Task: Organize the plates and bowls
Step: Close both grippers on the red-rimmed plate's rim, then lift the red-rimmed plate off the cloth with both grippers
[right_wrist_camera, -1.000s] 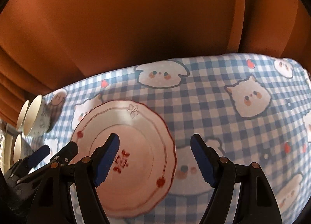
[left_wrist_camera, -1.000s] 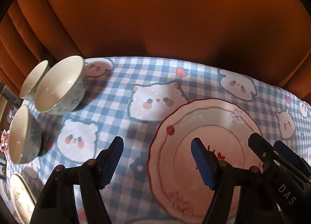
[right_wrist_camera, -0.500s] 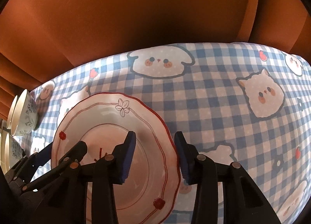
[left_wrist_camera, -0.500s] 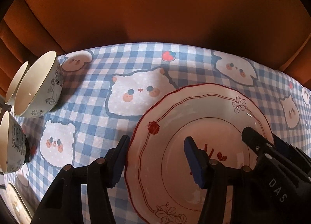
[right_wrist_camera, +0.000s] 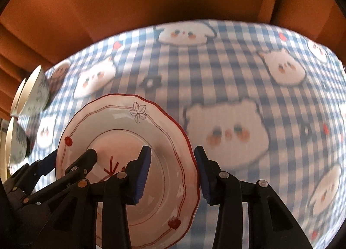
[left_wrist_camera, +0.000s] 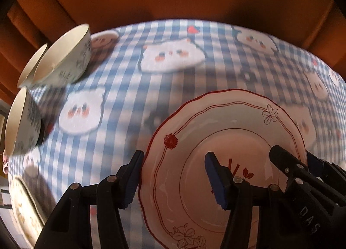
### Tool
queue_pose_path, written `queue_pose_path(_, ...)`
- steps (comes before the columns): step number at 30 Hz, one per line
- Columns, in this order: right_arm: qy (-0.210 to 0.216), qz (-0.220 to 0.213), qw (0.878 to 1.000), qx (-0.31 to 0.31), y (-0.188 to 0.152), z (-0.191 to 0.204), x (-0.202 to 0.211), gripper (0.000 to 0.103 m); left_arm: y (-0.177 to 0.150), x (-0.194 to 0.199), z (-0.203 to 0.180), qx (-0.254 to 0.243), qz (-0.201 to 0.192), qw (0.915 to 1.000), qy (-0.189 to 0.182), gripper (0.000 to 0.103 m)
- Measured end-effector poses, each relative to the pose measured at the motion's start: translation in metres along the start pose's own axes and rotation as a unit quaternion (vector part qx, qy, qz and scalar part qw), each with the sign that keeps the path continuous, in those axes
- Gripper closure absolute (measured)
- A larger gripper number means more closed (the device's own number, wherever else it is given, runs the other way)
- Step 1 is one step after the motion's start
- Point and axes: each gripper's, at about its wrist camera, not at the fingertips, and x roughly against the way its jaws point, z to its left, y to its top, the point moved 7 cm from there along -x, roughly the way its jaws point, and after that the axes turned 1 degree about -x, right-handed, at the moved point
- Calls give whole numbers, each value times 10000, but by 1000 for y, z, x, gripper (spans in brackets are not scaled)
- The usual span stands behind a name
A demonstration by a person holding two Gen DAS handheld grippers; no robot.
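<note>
Bowls [left_wrist_camera: 64, 59] clustered far left on checked tablecloth [left_wrist_camera: 173, 80]. Left gripper [left_wrist_camera: 173, 175] straddles plate's [left_wrist_camera: 227, 141] left rim, fingers spread, not pinching. Right gripper [right_wrist_camera: 172, 170] brackets right rim, near closed; contact unclear. Step: two-handed plate pickup. Next: squeeze both, lift level toward bowls.

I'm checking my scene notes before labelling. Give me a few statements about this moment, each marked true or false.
1. The plate has a wavy red rim. True.
2. The plate's rim passes between the fingers of the right tool. True.
3. The bowls sit to the right of the plate. False: in both views they are at the far left.
4. The tablecloth is plain white. False: it is blue-and-white check with cartoon animal faces.
</note>
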Motion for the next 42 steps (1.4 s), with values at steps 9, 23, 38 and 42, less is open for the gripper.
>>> queue_pose_path(9,-90,357,9992,151,-72,5,22,58,-56,21,6,-30,186,9997,-133,43)
queue_pose_path(23,-134,236,9990,346,-85,8,25,58,-78,29,12,-109,103,9999,-43,43)
queue_pose_path(38,-238,367,9979,481,-112,27,46,57,-98,63,38,-166,10,9999,-40,44)
queue_pose_path(42,-252,246,9977,587,-120,46,61,57,-103,78,60,-81,-122,9999,-73,44)
